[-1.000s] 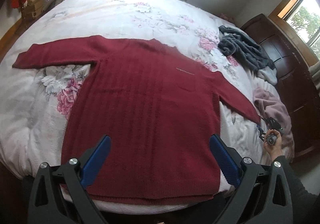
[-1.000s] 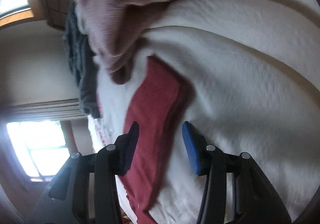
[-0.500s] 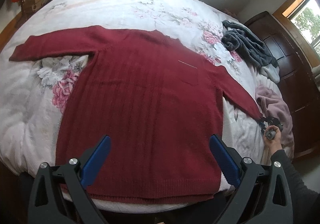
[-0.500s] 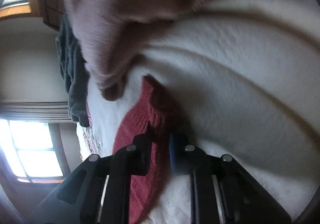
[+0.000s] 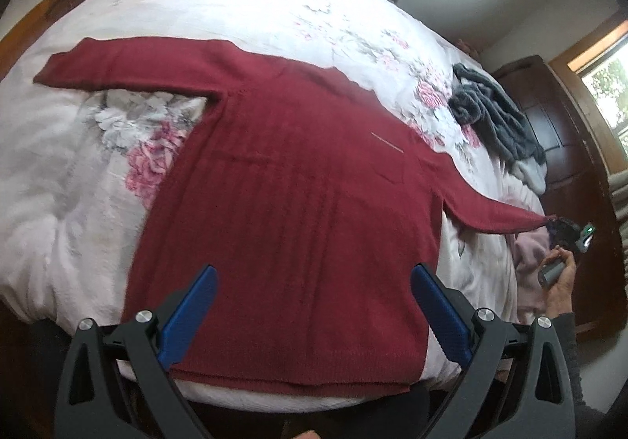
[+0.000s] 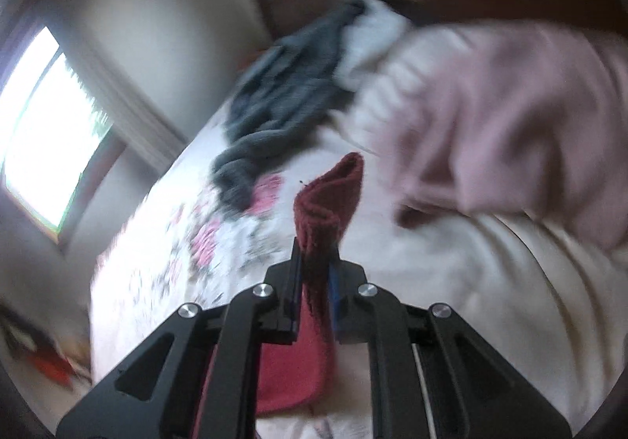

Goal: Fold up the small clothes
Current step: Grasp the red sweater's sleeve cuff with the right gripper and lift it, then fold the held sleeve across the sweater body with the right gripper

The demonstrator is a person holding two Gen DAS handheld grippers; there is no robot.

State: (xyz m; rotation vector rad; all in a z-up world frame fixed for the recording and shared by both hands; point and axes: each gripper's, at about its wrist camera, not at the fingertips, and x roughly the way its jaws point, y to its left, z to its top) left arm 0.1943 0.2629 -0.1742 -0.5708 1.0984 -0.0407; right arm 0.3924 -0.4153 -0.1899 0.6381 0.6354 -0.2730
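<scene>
While the dark red knitted sweater lies flat over the middle of the bed, its body fills the centre of the left wrist view and its hem reaches the lower edge of the mattress. One sleeve stretches to the upper left of the frame. The other sleeve runs to the right edge, where its cuff is lifted off the bed and pinched between the right tongs, which are closed narrowly on it. A hand at the right of the left wrist view holds the handle of these tongs. The left tongs stand wide apart at the bottom of the frame, above the hem, and grip nothing. A grey garment lies at the upper right of the bed, and a pink garment is just beside the lifted cuff.
</scene>
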